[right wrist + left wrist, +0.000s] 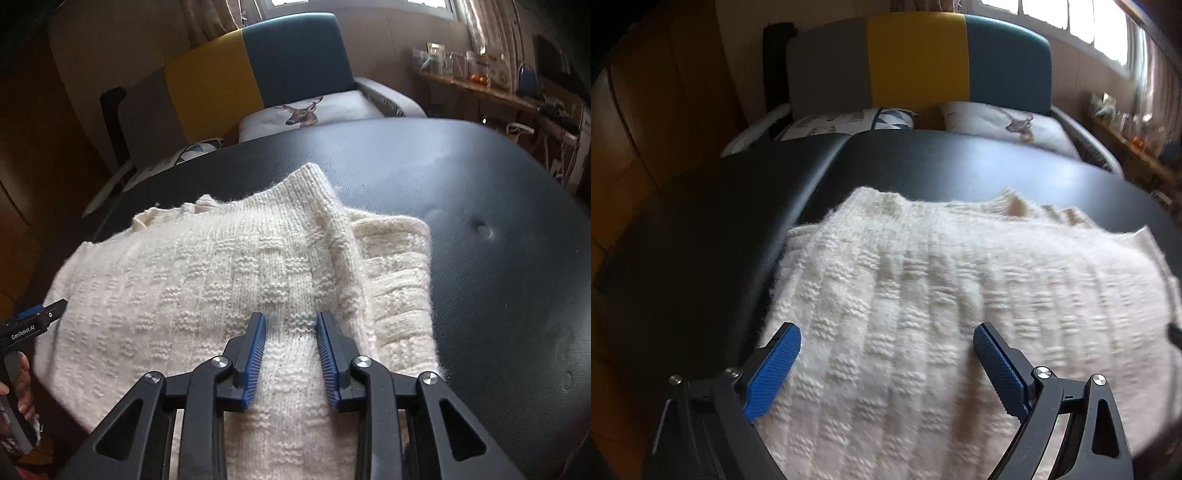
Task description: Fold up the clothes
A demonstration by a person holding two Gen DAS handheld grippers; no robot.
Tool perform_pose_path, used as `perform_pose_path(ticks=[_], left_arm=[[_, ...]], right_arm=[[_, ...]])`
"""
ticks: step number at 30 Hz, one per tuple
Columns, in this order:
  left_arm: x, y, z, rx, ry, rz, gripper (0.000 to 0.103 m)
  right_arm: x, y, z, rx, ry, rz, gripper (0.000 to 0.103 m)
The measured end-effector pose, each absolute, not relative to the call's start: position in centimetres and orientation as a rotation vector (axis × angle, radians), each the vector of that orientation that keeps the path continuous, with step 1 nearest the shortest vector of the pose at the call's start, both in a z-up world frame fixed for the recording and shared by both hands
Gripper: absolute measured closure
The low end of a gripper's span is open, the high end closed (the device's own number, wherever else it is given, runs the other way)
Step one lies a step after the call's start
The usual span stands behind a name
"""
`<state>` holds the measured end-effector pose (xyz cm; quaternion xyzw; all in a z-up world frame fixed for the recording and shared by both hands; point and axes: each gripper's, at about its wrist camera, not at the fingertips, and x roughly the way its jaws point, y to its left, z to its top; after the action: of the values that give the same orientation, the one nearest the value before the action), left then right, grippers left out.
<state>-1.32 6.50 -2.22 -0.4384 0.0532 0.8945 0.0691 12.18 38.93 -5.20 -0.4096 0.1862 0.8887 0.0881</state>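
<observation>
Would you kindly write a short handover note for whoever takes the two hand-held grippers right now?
Left hand-held gripper: jaws wide open above the near part of the cream knit sweater, holding nothing.
Right hand-held gripper: partly open over the sweater's near right area, with knit between the fingers but not pinched.
The sweater lies on the black table, already partly folded, one layer lying over another on the right.
Left to do: take hold of an edge, finish the folds and flatten the stack.

Daylight enters from the windows [1071,22] at upper right, blown out white, leaving a soft sheen on the black surface [960,162]. Left sides stay dim; the left-wrist view is motion-blurred, and edges bend and darken.
</observation>
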Motion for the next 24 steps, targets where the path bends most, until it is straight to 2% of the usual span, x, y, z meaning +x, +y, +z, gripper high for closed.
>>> perform_pose_path(ticks=[6, 9, 11, 13, 14, 18, 24], left_arm=[[0.5, 8.2, -2.0, -1.243, 0.247, 2.648, 0.007], [0.6, 9.5, -4.3, -1.281, 0.386, 2.595, 0.006], [0.5, 9.4, -5.3, -1.258, 0.390, 2.596, 0.000], [0.2, 9.0, -5.5, -1.247, 0.351, 2.591, 0.000], [0.0, 8.9, -5.5, -1.254, 0.338, 2.583, 0.000], [-0.3, 9.2, -5.6, -1.233, 0.356, 2.591, 0.000], [-1.0, 9.5, -5.5, -1.252, 0.353, 2.566, 0.000]], right_arm=[[12.4, 38.9, -5.1, -1.234, 0.576, 2.636, 0.073], [12.5, 38.9, -4.8, -1.239, 0.585, 2.634, 0.073], [13.2, 39.7, -4.2, -1.225, 0.675, 2.639, 0.072], [14.4, 40.8, -3.4, -1.163, 0.798, 2.643, 0.069], [15.2, 41.5, -2.9, -1.120, 0.840, 2.643, 0.067], [17.7, 44.7, -2.5, -1.076, 0.950, 2.575, 0.043], [19.2, 47.6, -5.9, -1.201, 1.154, 2.437, 0.042]])
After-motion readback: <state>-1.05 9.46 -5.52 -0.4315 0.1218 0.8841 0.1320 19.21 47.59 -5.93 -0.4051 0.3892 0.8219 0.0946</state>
